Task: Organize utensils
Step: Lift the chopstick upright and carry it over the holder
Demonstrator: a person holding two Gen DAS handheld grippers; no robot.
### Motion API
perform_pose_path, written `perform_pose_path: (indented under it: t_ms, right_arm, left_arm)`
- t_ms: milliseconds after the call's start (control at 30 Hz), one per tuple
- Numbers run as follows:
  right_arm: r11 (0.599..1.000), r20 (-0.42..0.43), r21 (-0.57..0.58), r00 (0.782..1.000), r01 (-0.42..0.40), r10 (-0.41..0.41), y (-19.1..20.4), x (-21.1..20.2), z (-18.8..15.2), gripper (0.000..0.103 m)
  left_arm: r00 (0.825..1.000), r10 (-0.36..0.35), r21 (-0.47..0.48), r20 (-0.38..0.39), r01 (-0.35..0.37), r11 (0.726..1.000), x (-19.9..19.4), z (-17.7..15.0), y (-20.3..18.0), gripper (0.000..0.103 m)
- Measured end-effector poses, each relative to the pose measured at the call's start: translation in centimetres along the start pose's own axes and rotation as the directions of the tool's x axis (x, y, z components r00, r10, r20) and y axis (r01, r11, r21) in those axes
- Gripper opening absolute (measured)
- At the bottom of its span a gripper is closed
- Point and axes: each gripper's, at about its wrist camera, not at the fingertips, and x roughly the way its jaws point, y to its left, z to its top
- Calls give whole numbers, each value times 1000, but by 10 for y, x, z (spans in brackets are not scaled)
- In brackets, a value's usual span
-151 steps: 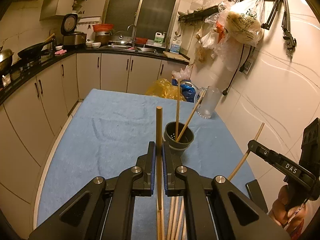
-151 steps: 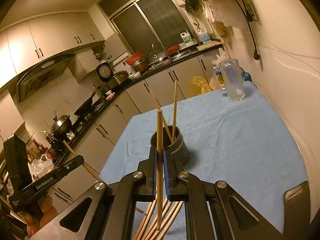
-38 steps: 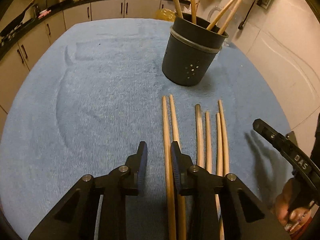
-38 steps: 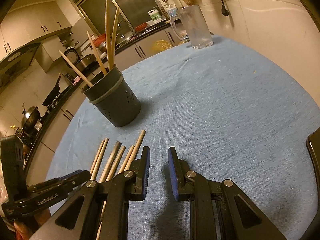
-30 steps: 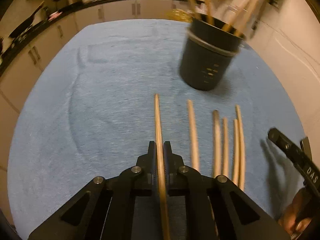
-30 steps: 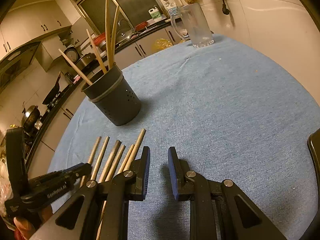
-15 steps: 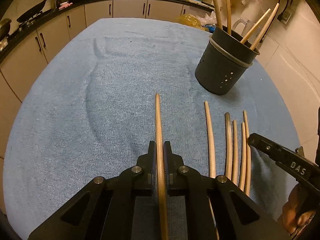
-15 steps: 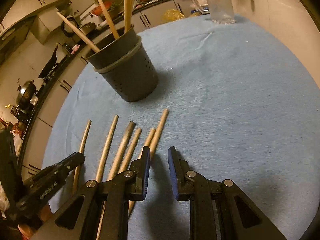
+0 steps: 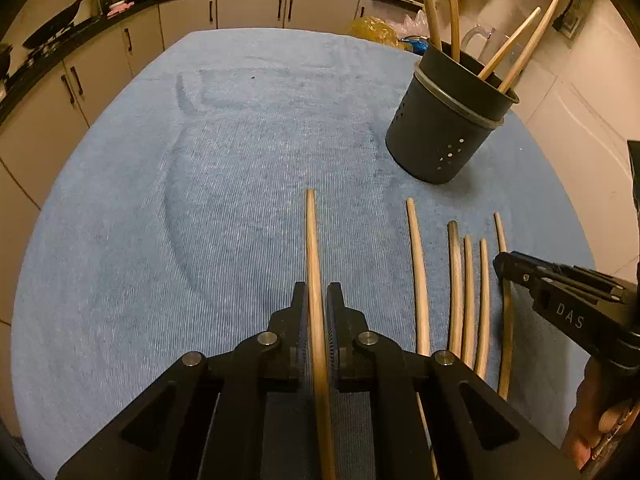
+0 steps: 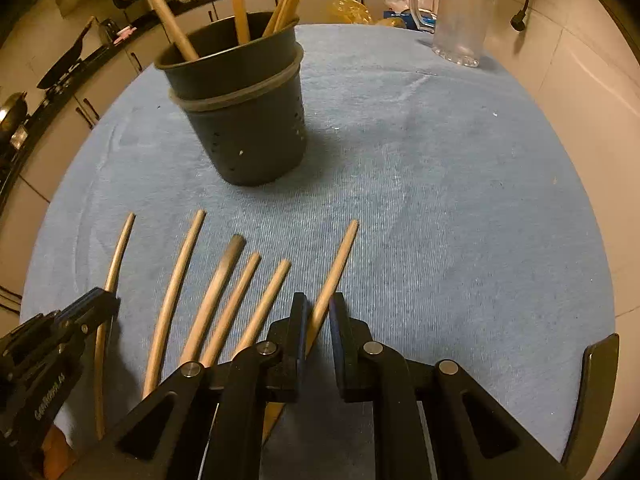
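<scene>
My left gripper (image 9: 317, 300) is shut on a wooden chopstick (image 9: 311, 240) that points forward just above the blue cloth. A dark perforated holder (image 9: 444, 128) (image 10: 244, 128) stands ahead with several chopsticks upright in it. Several loose chopsticks (image 9: 418, 272) (image 10: 216, 292) lie side by side in front of it. My right gripper (image 10: 318, 312) hangs over the rightmost chopstick (image 10: 340, 256), which crosses slantwise between the jaws. The jaws are closing, and a strip of cloth still shows beside the right pad. In the left wrist view, only one side of the right gripper (image 9: 560, 292) shows.
The blue cloth (image 9: 200, 160) covers the whole table. A clear glass mug (image 10: 460, 16) stands at the far right edge by the tiled wall. Kitchen cabinets and a counter (image 9: 240, 4) run behind the table. The left gripper (image 10: 60, 336) sits low at the left in the right wrist view.
The right gripper has shifted left onto the rightmost loose chopstick and its jaws have narrowed around it. The left gripper keeps its chopstick and has hardly moved.
</scene>
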Motion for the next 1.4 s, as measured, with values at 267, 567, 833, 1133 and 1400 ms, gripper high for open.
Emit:
perform_pose_path:
  t_ms: [267, 567, 833, 1133, 1400]
  right_arm:
    - [989, 87, 67, 988, -134, 128, -15, -22, -6, 6]
    - [964, 361, 29, 902, -265, 237, -21, -111, -21, 7]
    - [959, 495, -14, 831, -282, 252, -17, -153, -28, 7]
    - [957, 523, -5, 815, -291, 250, -27, -164, -30, 7]
    - [957, 541, 2, 805, -291, 244, -32, -168, -30, 7]
  left_arm:
    - [997, -54, -15, 51, 55, 998, -19, 0, 9, 6]
    - [964, -107, -1, 245, 110, 994, -104, 6, 7, 6]
    - [941, -111, 28, 319, 108, 994, -140, 6, -4, 6]
    - [936, -113, 46, 335, 104, 994, -150, 7, -11, 6]
    - [934, -114, 41, 340, 106, 994, -151, 9, -11, 6]
